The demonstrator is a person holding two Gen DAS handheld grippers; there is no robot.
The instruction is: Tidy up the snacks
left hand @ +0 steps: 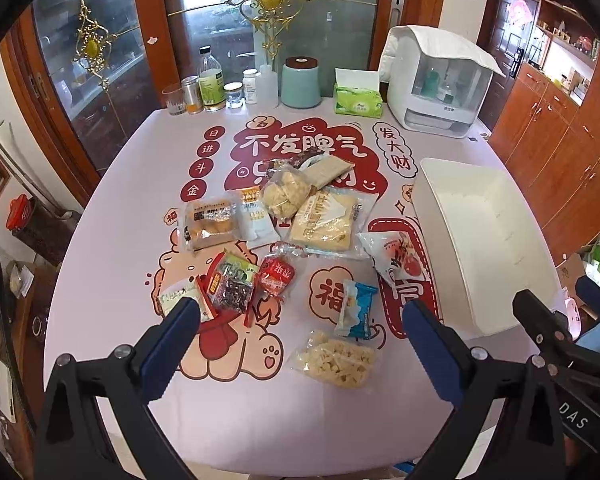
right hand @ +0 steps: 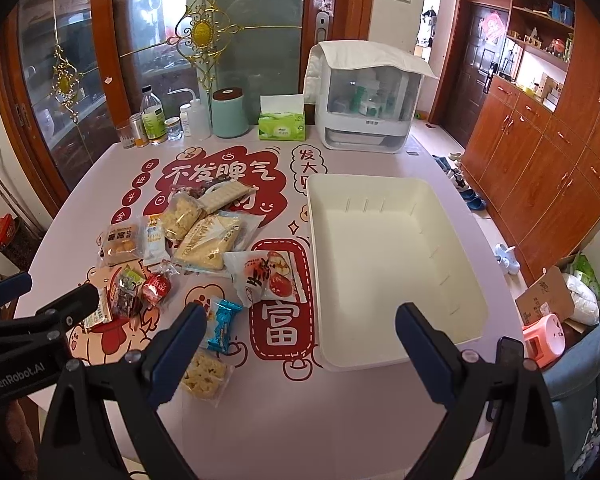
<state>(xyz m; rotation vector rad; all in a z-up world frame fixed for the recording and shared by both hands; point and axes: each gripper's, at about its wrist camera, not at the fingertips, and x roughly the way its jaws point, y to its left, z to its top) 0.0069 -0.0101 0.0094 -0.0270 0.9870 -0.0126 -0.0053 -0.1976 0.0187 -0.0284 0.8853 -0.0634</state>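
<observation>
Several wrapped snacks lie in a loose pile on the table's left half: a blue packet (left hand: 358, 310) (right hand: 222, 324), a pale crispy-snack bag (left hand: 338, 360) (right hand: 204, 372), a red packet (left hand: 274, 276), a white-and-red packet (right hand: 266, 276) and a large yellow pack (left hand: 326, 222). An empty white bin (right hand: 392, 264) (left hand: 484, 240) stands to their right. My left gripper (left hand: 300, 320) is open and empty above the near snacks. My right gripper (right hand: 300, 320) is open and empty above the bin's near-left corner.
Bottles and jars (left hand: 212, 88), a teal canister (left hand: 300, 82), a green tissue box (left hand: 358, 100) and a white appliance (left hand: 440, 88) line the table's far edge. Wooden cabinets (right hand: 540, 168) and floor clutter (right hand: 556, 304) lie to the right.
</observation>
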